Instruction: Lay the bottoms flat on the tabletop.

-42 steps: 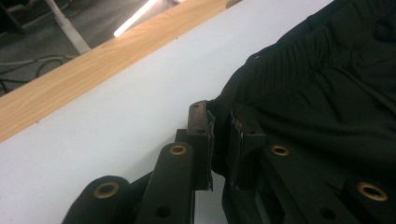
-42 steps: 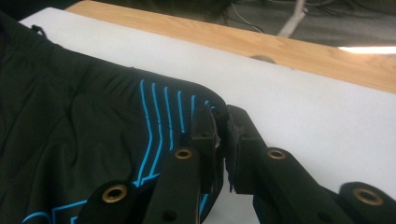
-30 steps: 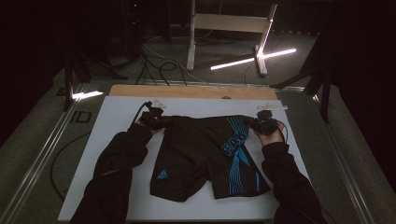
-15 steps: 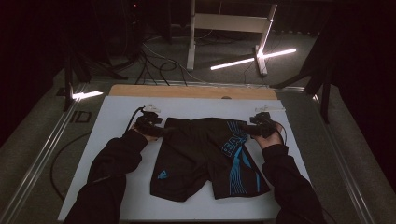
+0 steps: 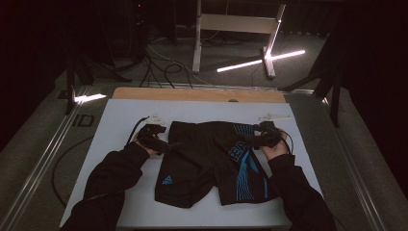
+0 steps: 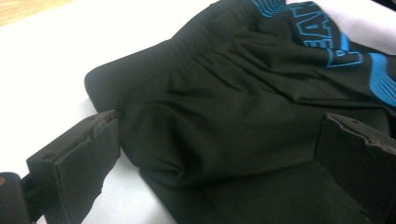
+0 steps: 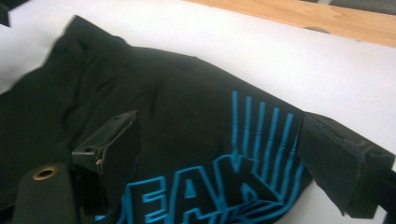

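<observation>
Counter (image 5: 120, 120), white top. Black shorts (image 5: 211, 163) with blue print lie flat mid-counter, waistband at the far side. My left gripper (image 5: 166, 146) at the waistband's left corner, right gripper (image 5: 255, 139) at its right corner. Both jaws have just been opening, now wide, fabric lying loose between them, nothing gripped.

Dim room, glaring floor striplights

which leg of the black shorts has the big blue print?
The leg by the right gripper on the black sports shorts: blue lettering and stripes. The other leg has only a small blue logo.
</observation>
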